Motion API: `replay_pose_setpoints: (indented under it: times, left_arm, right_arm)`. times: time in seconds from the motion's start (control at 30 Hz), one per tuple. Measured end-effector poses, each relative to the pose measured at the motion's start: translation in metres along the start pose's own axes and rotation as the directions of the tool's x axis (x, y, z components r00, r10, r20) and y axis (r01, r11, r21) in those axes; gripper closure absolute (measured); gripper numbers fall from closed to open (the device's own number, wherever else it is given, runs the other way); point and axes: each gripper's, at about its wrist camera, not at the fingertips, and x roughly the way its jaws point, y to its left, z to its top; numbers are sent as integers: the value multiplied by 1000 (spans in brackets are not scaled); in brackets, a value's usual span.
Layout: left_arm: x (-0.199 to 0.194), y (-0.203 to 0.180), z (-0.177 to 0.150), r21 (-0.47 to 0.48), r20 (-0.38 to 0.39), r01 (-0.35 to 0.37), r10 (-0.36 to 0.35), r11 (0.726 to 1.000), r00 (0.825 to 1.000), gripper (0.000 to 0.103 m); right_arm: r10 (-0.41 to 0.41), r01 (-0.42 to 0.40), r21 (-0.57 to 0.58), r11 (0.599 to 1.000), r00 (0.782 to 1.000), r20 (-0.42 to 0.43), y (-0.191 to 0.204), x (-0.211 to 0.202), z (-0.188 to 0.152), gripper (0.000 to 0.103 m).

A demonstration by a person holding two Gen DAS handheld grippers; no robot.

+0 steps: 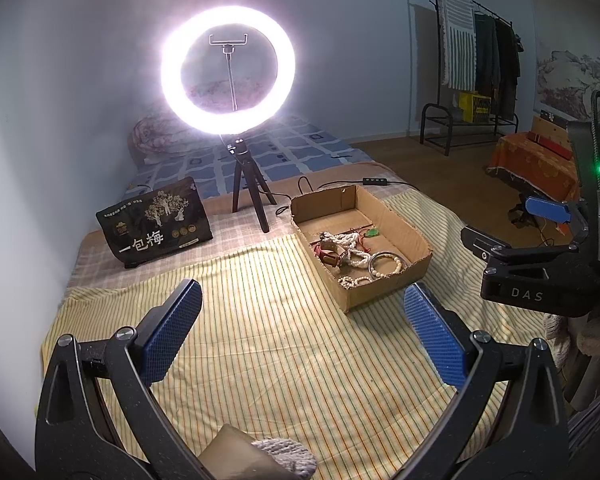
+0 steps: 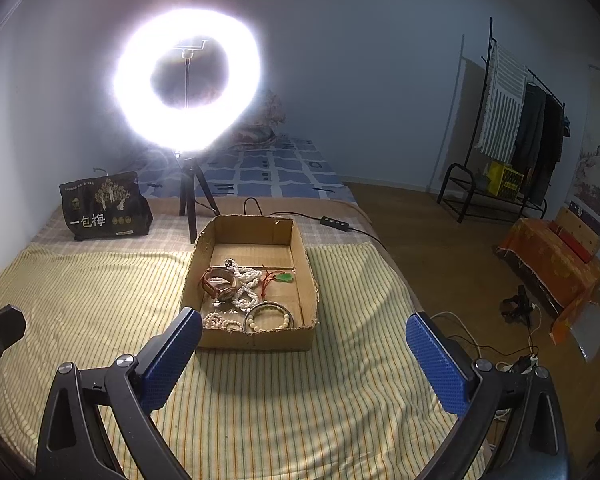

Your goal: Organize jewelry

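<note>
A shallow cardboard box (image 1: 388, 292) (image 2: 260, 338) stands on the striped cloth. In it lie a white bead necklace (image 1: 350, 244) (image 2: 246, 284), a brown strap watch (image 2: 218, 282), a green pendant on red cord (image 1: 373, 233) (image 2: 286, 278), a metal bangle with a bead bracelet (image 1: 386, 265) (image 2: 269, 316) and a small bead bracelet (image 1: 356, 280) (image 2: 220, 323). My left gripper (image 1: 302, 304) is open and empty above the cloth, left of and nearer than the box. My right gripper (image 2: 304, 334) is open and empty just before the box's near wall; it also shows in the left wrist view (image 1: 512, 224).
A lit ring light on a tripod (image 1: 228, 68) (image 2: 186, 80) stands behind the box, its cable and switch (image 2: 334, 222) trailing right. A black snack bag (image 1: 156, 222) (image 2: 104, 206) stands at the back left. A clothes rack (image 1: 476, 60) and an orange-covered stand (image 2: 556, 260) are on the floor, right.
</note>
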Motion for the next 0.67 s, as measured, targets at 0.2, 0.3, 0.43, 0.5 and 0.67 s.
replay_pose_setpoints:
  times: [0.2,0.3,0.43,0.5,0.67]
  left_arm:
    - [0,0,0,0,0,0,0,1000,1000,0]
    - [0,0,0,0,0,0,0,1000,1000,0]
    - [0,0,0,0,0,0,0,1000,1000,0]
    - [-1,0,0,1,4,-4,4,1000,1000,0]
    - [-3,-3,4,6,15,-17,17,1000,1000,0]
  right_arm:
    - [2,-2,2,1000,1000,-4,1,1,-1,0]
    - [5,-5,-2,1000,1000,-7,3,1,-2,0]
    - [7,-7,-3,1000,1000,-10,3,2,-2,0]
    - [7,-7,-2,1000,1000,-11,3,2,-2,0]
    - [5,-5,0,1000,1000,-16,3,3,-3,0]
